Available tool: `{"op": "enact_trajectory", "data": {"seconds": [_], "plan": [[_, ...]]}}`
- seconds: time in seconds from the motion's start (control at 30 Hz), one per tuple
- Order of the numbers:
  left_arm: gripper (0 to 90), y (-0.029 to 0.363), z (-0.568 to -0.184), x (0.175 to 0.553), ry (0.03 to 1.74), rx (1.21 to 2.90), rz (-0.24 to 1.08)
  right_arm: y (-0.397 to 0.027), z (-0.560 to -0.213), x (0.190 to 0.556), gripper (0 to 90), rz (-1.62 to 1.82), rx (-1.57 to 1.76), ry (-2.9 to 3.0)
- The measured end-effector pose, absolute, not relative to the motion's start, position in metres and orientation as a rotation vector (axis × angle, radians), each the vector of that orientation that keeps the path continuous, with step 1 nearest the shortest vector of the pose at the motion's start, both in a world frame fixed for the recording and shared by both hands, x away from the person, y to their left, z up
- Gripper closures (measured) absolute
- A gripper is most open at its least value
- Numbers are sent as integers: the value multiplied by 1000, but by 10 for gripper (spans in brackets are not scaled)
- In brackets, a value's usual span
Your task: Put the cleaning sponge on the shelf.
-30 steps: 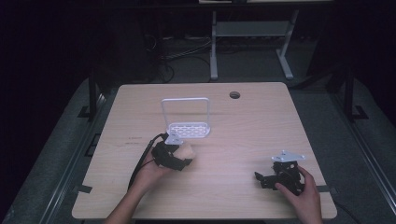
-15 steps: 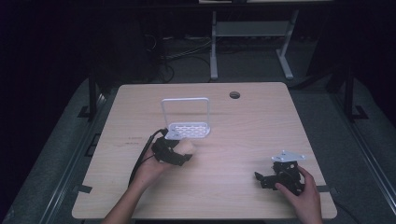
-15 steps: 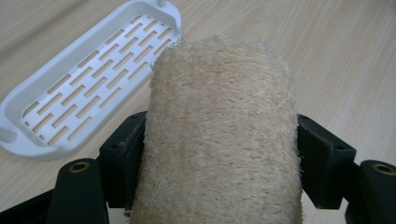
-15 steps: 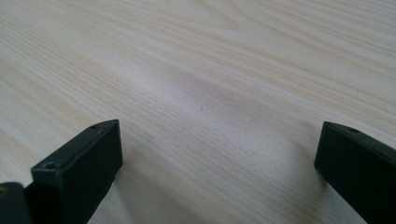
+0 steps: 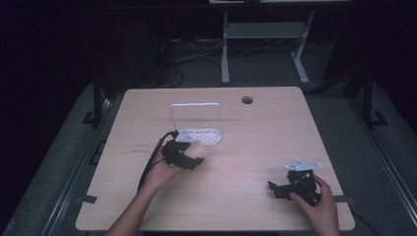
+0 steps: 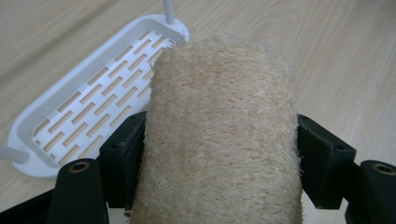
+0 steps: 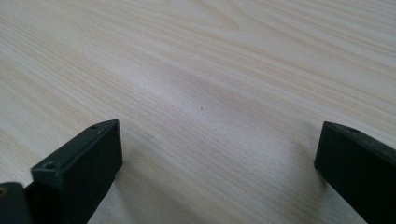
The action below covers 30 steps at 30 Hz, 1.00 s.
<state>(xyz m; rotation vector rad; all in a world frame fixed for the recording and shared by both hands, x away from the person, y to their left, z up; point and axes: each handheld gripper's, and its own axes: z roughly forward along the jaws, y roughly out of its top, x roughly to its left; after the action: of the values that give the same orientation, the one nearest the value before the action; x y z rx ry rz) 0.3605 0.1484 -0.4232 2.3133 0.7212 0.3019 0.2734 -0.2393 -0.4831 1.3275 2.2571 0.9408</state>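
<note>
Two grippers are at work over a pale wooden surface (image 5: 236,196). The left gripper (image 5: 183,158) is clenched on a loofah sponge (image 6: 219,135): in the left gripper view its two black jaws press into the sponge's flanks, one on each side, and the coarse tan fibres bulge up between them, running from the bottom edge of the view toward a white slotted tray (image 6: 88,107). The sponge's far end overlaps the tray's near rim in that view; whether it touches the tray cannot be told. In the high view the loofah sponge (image 5: 197,149) shows as a pale lump at the front of the left gripper, just beside the near edge of the white slotted tray (image 5: 201,135), which lies around the middle of the surface with a thin white wire frame (image 5: 194,106) standing upright over it. The left hand (image 5: 160,174) comes in from the bottom, with a black cable (image 5: 150,164) trailing back along it.

The right gripper (image 5: 287,184) sits well apart, near the front right corner of the surface, held by the right hand (image 5: 317,206), a grey three-cornered plate (image 5: 303,164) on its top. Its jaws are spread wide, released, with bare wood grain between them in the right gripper view (image 7: 210,158). A small dark round hole (image 5: 247,100) lies near the far edge of the surface.
</note>
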Motion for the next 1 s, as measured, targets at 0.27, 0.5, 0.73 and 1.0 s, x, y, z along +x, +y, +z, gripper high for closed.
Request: {"op": "enact_trajectory", "data": {"seconds": [0.27,0.5,0.73,1.0], "plan": [[271,146,-422,368,726,2307,304,-239,-483,273,7,941,1328,2257],[271,143,-423,375,727,2304,304,-239,-483,273,7,941,1327,2257],[271,139,-422,381,733,2301,307,-239,-483,273,7,941,1328,2257],[271,135,-422,389,742,2299,316,-239,-483,273,7,941,1327,2257]]}}
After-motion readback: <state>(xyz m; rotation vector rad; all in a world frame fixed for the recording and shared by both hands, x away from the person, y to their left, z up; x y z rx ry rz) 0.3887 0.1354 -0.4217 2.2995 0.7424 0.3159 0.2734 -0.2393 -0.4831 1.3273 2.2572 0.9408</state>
